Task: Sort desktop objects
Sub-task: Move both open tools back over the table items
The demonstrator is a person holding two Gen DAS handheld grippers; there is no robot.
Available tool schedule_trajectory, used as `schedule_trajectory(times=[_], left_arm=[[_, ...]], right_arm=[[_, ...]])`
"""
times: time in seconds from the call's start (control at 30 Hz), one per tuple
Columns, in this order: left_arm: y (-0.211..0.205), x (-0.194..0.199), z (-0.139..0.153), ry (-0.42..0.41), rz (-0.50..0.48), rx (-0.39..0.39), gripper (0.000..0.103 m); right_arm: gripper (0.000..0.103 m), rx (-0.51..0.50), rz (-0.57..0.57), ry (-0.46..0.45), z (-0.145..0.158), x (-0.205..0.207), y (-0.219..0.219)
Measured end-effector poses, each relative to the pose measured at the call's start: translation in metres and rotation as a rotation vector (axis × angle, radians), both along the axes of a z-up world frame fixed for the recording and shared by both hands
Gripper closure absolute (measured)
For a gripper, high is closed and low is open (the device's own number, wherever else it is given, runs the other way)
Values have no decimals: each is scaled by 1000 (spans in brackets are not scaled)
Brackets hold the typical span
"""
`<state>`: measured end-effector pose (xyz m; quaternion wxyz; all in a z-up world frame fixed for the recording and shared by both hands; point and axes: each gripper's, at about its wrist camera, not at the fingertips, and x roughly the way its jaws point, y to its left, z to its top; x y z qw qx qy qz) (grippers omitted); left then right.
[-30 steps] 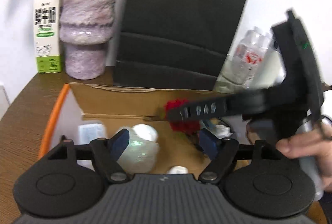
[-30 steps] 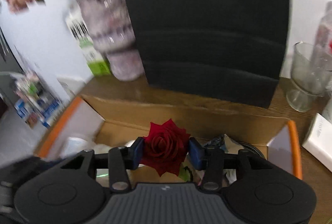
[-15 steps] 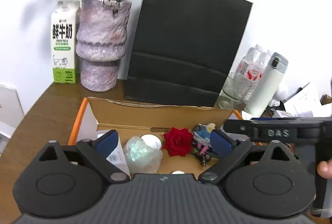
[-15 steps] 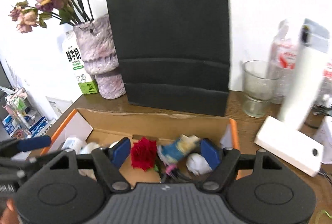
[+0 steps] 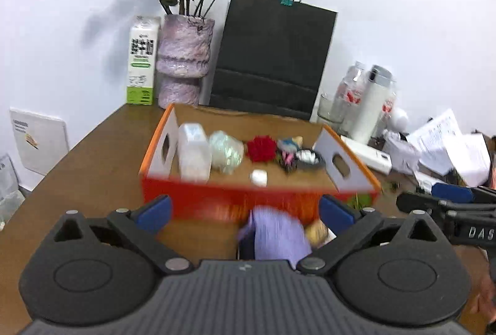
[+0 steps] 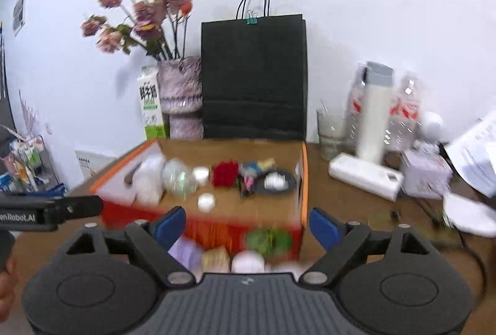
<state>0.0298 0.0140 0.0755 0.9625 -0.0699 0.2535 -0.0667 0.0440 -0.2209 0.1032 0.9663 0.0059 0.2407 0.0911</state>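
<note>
An orange cardboard box [image 5: 248, 198] [image 6: 302, 180] stands on the wooden desk. In it lie a red rose [image 5: 261, 148] [image 6: 225, 173], a white packet [image 5: 192, 152], a crumpled clear wrap [image 5: 225, 151] [image 6: 179, 178], a small white cap [image 5: 259, 177] [image 6: 206, 201] and a colourful tangle of small items [image 5: 291, 150] [image 6: 252, 173]. My left gripper [image 5: 245, 209] is in front of the box with its jaws opening and nothing between them. My right gripper [image 6: 247, 225] is also in front of the box, jaws opening and empty. Blurred purple [image 5: 279, 237], yellow and green objects [image 6: 268, 238] lie on the desk before the box.
Behind the box stand a black paper bag [image 5: 272, 55] [image 6: 254, 77], a purple vase with dried flowers [image 5: 184, 62] [image 6: 181, 96] and a milk carton [image 5: 142, 59] [image 6: 150, 107]. To the right are a glass [image 6: 330, 131], bottles, a white flask [image 5: 372, 105] [image 6: 373, 114], a power strip [image 6: 365, 176] and papers [image 5: 449, 142].
Both grippers drew back from inside the box to in front of it. The right one let go of the red rose, which now lies in the box. Both sets of jaws widened.
</note>
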Motion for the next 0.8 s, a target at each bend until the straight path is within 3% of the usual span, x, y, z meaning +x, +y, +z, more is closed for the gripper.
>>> schedule_trajectory(times=[0.2, 0.33, 0.57, 0.8], left_arm=[[-10, -76, -45, 30, -30, 74, 0], [-16, -109, -64, 22, 11, 143, 0], [-20, -121, -71, -9, 25, 193, 0], [-21, -109, -66, 29, -20, 146, 0]], right_arm=[[17, 5, 29, 4, -47, -87, 9], [16, -45, 8, 17, -67, -118, 18], [14, -15, 37, 65, -87, -138, 14], [14, -10, 72, 24, -86, -139, 13]])
